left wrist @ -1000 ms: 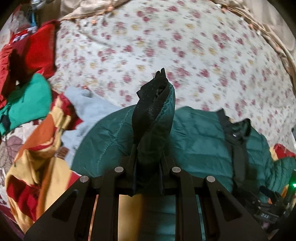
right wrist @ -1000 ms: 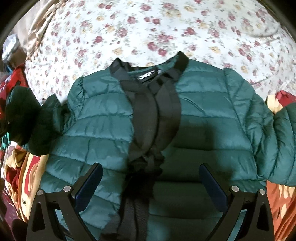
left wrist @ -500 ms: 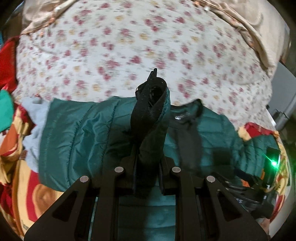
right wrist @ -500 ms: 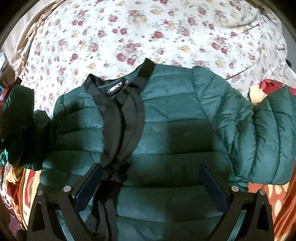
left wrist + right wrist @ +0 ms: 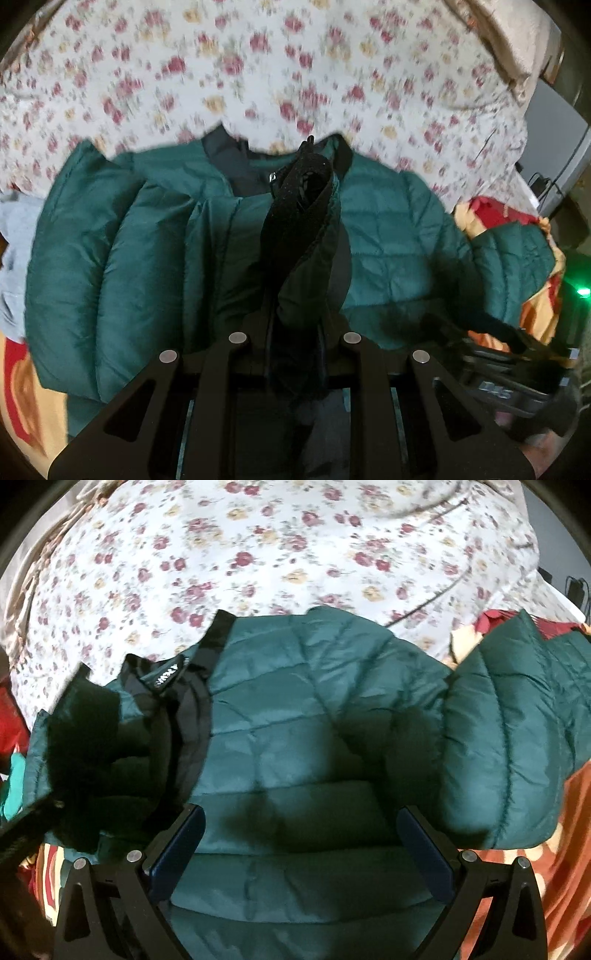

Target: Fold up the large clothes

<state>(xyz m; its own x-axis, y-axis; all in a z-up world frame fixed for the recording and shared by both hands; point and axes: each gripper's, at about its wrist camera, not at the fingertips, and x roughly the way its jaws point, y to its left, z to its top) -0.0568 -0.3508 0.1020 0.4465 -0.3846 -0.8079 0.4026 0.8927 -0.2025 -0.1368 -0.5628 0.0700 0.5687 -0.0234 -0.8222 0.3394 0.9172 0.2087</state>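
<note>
A dark green quilted jacket (image 5: 314,738) with black collar and trim lies front up on the floral bedsheet (image 5: 258,554). My left gripper (image 5: 295,321) is shut on the jacket's left sleeve cuff (image 5: 299,206), green with black lining, and holds it over the jacket's chest (image 5: 384,236) near the collar. The folded left sleeve (image 5: 92,266) bulges at the left. My right gripper (image 5: 301,853) is open and empty, low over the jacket's right chest. The right sleeve (image 5: 517,738) lies spread out to the right. The left gripper with the cuff shows dark at the left (image 5: 81,746).
A red, orange and yellow patterned blanket (image 5: 565,849) lies under the jacket at the near right and left (image 5: 22,376). A pale grey garment (image 5: 14,236) lies at the left. A beige cloth (image 5: 517,44) edges the bed at the far right.
My left gripper has carried the sleeve cuff rightward, from beside the jacket to over its chest, folding the sleeve across. My right gripper has shifted right over the jacket and stayed open.
</note>
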